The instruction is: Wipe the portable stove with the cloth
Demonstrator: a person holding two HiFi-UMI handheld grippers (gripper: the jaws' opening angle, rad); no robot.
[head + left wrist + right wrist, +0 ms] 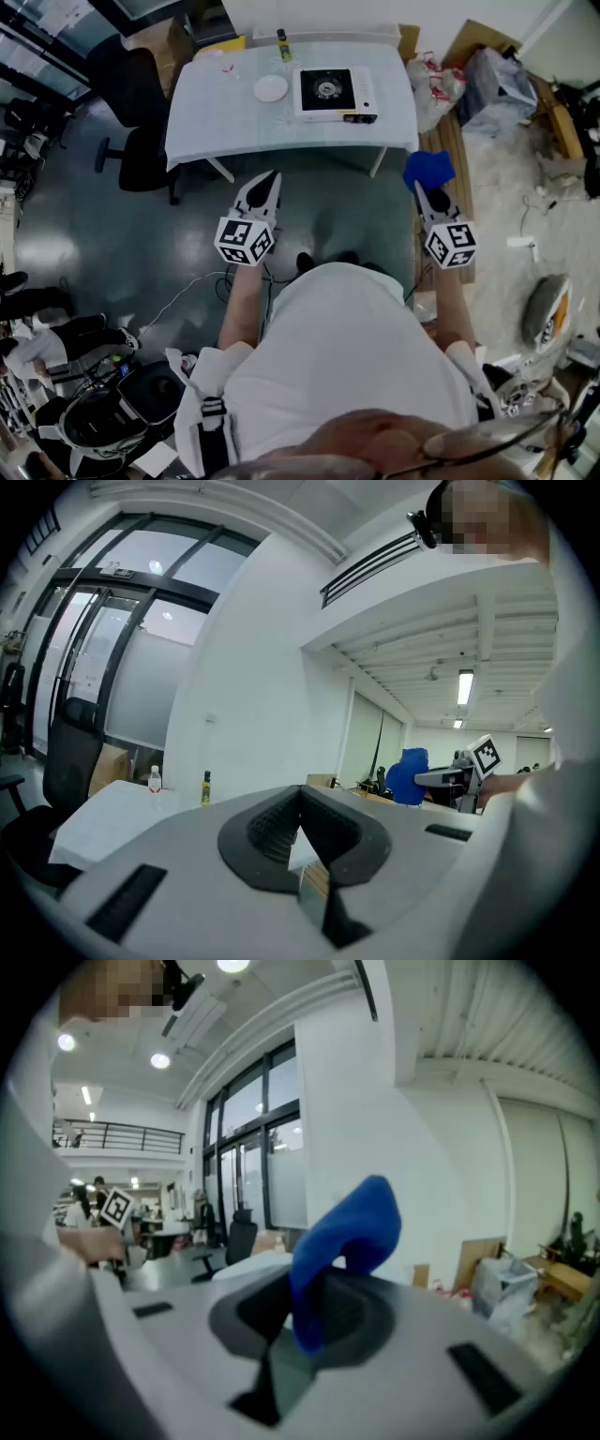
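The portable stove (pixel 333 92) is white with a black burner top and sits on the white-covered table (pixel 216 122) at the far side of the room. I stand well back from the table, both grippers held up at chest height. My right gripper (pixel 419 190) (pixel 302 1324) is shut on a blue cloth (pixel 429 169) (pixel 345 1232), which sticks up out of its jaws. The left gripper (pixel 270 180) (pixel 301 842) holds nothing, its jaws closed together. From the left gripper view the blue cloth (pixel 409 772) shows off to the right.
A white plate (pixel 270 88) lies left of the stove and a small bottle (pixel 282 47) (pixel 205 788) stands at the table's back edge. A black office chair (pixel 139 141) is left of the table. Bags and boxes (pixel 487 70) crowd the right side.
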